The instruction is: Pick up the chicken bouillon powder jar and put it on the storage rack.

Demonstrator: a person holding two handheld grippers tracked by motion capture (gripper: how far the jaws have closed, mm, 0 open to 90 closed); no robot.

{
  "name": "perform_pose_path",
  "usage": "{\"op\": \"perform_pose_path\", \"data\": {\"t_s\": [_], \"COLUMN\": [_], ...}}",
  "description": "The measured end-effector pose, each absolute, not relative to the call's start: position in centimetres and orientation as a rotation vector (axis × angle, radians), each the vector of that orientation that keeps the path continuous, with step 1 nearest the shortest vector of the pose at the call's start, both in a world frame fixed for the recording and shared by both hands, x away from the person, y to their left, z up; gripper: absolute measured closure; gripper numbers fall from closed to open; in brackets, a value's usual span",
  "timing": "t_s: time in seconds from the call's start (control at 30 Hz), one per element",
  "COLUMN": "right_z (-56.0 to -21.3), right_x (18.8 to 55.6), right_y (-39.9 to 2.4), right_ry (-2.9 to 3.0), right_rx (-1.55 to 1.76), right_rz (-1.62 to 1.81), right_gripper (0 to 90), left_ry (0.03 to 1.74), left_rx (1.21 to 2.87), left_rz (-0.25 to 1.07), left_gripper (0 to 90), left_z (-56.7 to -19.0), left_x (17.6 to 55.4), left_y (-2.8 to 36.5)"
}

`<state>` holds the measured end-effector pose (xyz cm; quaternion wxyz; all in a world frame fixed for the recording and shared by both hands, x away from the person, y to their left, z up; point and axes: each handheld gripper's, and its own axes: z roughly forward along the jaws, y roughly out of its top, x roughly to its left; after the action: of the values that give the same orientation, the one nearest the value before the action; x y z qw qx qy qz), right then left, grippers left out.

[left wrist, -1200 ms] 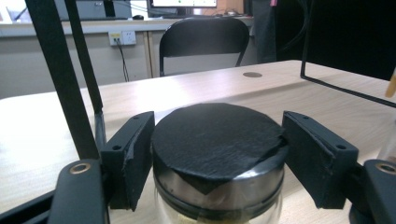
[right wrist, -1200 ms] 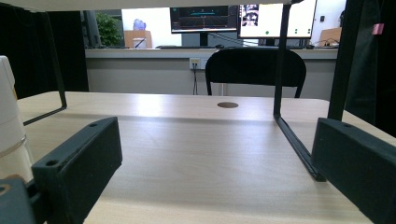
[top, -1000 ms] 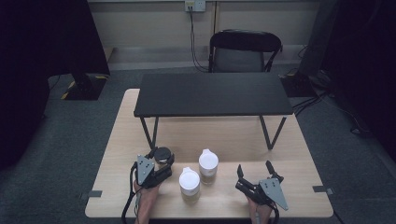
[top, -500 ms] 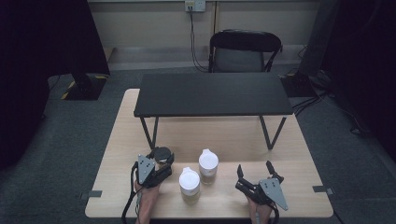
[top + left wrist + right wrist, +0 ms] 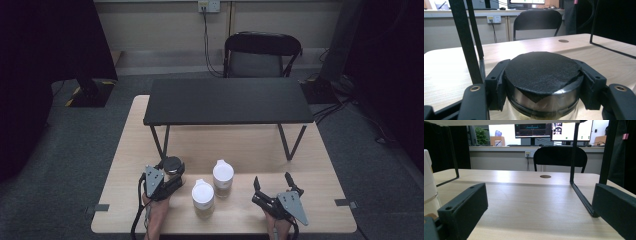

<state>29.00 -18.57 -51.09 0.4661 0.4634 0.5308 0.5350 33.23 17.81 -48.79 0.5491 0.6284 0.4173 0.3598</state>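
Note:
A jar with a black lid (image 5: 174, 163) stands on the wooden table (image 5: 210, 142) at the front left. My left gripper (image 5: 173, 169) is shut on it, and in the left gripper view both pads press the jar (image 5: 541, 72) just under its lid. Two jars with white lids stand in the middle, one nearer me (image 5: 203, 192) and one a little farther back (image 5: 223, 172). At the front right my right gripper (image 5: 272, 180) lies open with nothing between its fingers. Its own view shows bare tabletop between the pads (image 5: 464, 207) and a white-lidded jar (image 5: 427, 177) at the left edge.
A low black shelf on thin legs (image 5: 227, 100) spans the far half of the table. Its right leg frame (image 5: 580, 192) runs along the tabletop ahead of my right gripper. A black chair (image 5: 262, 55) stands behind the table.

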Motion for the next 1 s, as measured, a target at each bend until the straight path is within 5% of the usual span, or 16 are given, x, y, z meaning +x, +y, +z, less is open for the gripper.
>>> {"op": "perform_pose_path", "data": {"t_s": [1.0], "right_z": [-51.1], "right_x": [29.0], "right_y": [-18.6], "right_ry": [1.298], "right_rx": [1.142], "right_rz": [1.313], "right_gripper": [0.0], "left_ry": [0.891], "left_rx": [1.486], "left_rz": [0.882], "left_gripper": [34.9], "left_z": [-45.2], "left_x": [31.6], "left_y": [18.0]}}
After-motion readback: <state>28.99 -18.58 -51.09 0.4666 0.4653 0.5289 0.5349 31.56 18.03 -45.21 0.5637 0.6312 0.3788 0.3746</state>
